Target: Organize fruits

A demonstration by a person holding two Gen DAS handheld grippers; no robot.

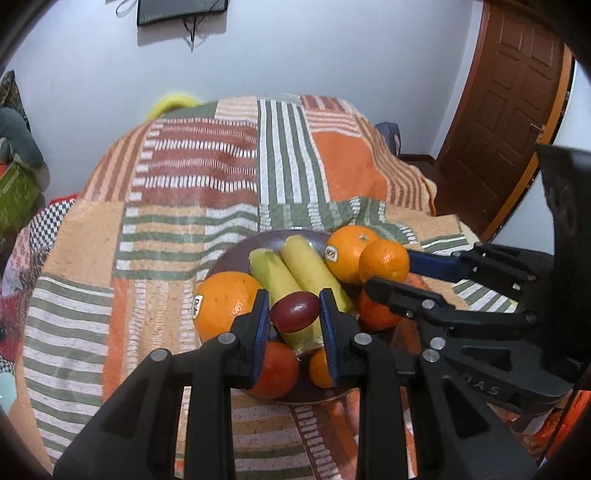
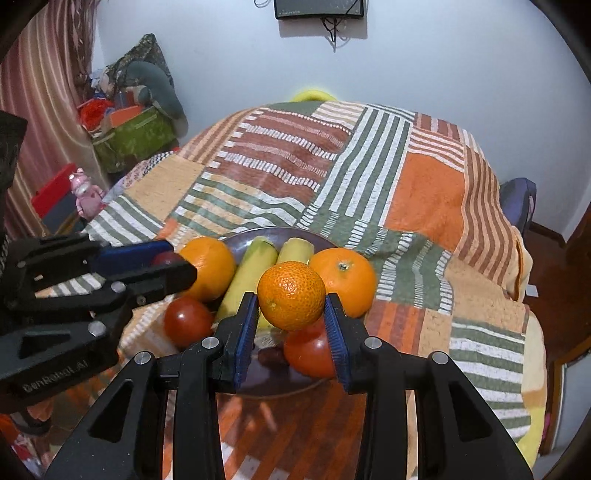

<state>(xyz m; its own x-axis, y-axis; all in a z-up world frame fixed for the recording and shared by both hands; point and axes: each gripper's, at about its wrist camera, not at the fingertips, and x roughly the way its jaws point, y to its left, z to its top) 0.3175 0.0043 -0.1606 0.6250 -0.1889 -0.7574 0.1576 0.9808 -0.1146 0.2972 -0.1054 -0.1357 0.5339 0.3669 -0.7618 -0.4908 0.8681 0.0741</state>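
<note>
A dark round plate point(image 1: 236, 251) point(image 2: 242, 238) on a patchwork-covered table holds two bananas point(image 1: 295, 269) point(image 2: 251, 273), two stickered oranges point(image 1: 225, 306) point(image 1: 345, 251), red tomatoes point(image 2: 188, 321) point(image 2: 310, 350) and more. My left gripper point(image 1: 293, 314) is shut on a dark red plum point(image 1: 294, 311) just above the plate; it also shows in the right wrist view point(image 2: 168, 267). My right gripper point(image 2: 291, 314) is shut on a small mandarin point(image 2: 291, 295) above the plate; it also shows in the left wrist view point(image 1: 388, 269), with the mandarin point(image 1: 384, 260).
The patchwork cloth point(image 1: 184, 184) covers the whole table. A brown door point(image 1: 509, 110) stands at the right. A green box with clutter point(image 2: 133, 136) and a pink toy point(image 2: 86, 192) lie left of the table. A wall screen point(image 2: 319, 9) hangs behind.
</note>
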